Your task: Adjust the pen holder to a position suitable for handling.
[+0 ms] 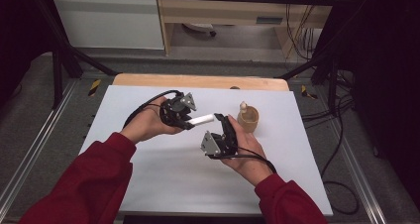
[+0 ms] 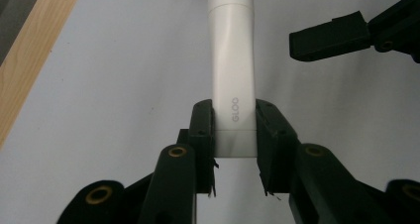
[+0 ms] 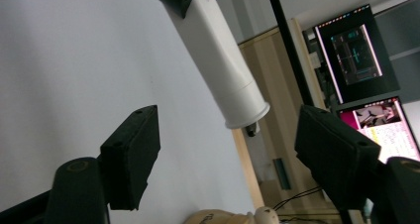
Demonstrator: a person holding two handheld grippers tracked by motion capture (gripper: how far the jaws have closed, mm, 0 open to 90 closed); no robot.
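White table (image 1: 163,184) carries a wooden cup (image 1: 248,119) at centre right; left gripper (image 1: 187,121) clamps a white tube (image 1: 201,119), right gripper (image 1: 222,125) gapes around its cap end, not yet gripping.

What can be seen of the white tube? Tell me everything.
The white tube is smooth, plastic-looking, with grey "GLOO" lettering near its flat crimped end. The left gripper is shut on that end, holding it roughly level above the table. Its round cap end sits between the right gripper's open jaws, untouched.
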